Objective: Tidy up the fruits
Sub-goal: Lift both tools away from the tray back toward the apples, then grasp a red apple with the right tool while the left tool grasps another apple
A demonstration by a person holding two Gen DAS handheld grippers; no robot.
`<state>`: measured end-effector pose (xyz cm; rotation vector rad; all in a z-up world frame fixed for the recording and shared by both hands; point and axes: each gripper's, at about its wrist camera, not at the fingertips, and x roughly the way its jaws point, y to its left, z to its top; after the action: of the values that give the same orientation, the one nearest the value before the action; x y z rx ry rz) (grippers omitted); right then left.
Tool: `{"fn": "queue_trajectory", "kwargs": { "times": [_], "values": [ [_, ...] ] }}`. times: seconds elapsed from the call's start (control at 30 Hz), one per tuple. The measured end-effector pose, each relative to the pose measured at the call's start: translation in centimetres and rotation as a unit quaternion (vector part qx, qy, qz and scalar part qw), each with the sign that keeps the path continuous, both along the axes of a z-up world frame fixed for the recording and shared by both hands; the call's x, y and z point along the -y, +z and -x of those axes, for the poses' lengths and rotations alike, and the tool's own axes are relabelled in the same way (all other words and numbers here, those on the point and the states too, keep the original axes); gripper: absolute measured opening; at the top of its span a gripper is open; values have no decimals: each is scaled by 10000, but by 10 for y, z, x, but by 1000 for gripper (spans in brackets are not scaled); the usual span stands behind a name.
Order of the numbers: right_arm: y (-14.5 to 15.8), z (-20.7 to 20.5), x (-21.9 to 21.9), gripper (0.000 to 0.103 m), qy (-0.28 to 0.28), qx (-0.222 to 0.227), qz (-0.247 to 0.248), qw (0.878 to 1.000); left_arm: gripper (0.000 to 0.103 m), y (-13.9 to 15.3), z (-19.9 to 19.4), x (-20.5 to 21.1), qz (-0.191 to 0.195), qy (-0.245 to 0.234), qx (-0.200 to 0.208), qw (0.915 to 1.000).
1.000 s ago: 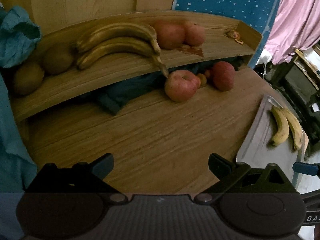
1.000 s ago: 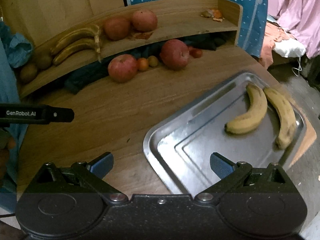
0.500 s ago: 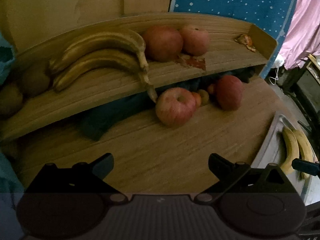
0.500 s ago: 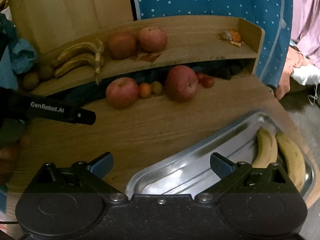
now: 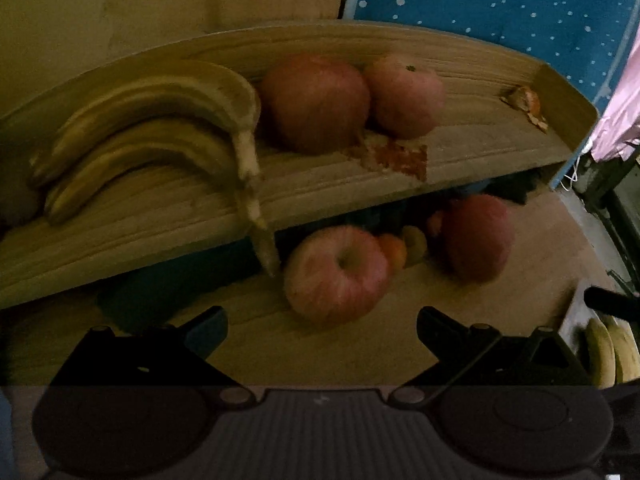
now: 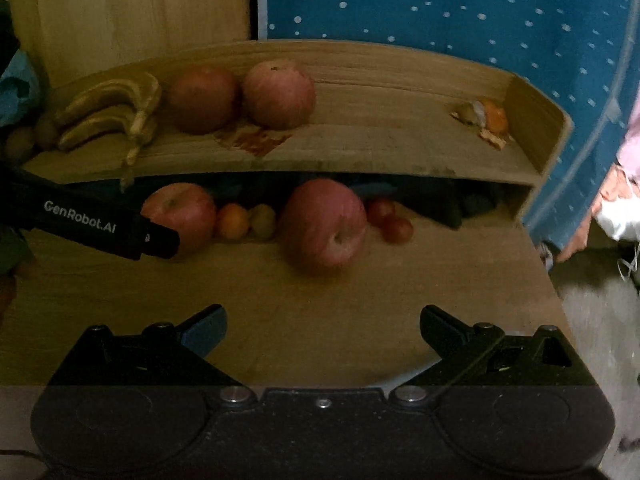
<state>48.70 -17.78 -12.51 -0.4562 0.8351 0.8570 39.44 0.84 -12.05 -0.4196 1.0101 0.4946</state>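
- A round wooden surface [image 6: 280, 320] stood before a blue dotted curtain [image 6: 440, 8], with a raised shelf [image 6: 380, 148] at its far edge.
- Left gripper [image 5: 322, 330] and right gripper [image 6: 323, 330] both had fingers spread, empty.
- Apples [image 5: 334, 274] lay under the shelf; bananas [image 5: 148, 120] lay above.
- A hasty grab could roll the near apple off.
- Both grippers had advanced; the tray had left the right view.
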Motion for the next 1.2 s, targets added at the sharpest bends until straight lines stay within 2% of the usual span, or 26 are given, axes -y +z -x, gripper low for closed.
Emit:
{"fn": "queue_trajectory", "kwargs": {
  "times": [0.27,0.47,0.7,1.07,1.2],
  "values": [
    [-19,-23,-33,102,533,354,156,9978,103,-12,-23,-3,-5,133,-115,9998],
    [-26,-33,-39,99,642,222,61,9977,103,-22,-34,-4,42,184,-204,9996],
    [-35,-43,-49,91,715,94,-28,9974,102,-29,-42,-9,45,283,-181,9994],
    [-42,-52,-58,81,784,-31,-116,9968,88,-35,-48,-12,148,355,-86,9992],
    [-44,-56,-60,74,758,-85,-136,9970,85,-39,-52,-12,205,335,-82,9992]
  ]
}}
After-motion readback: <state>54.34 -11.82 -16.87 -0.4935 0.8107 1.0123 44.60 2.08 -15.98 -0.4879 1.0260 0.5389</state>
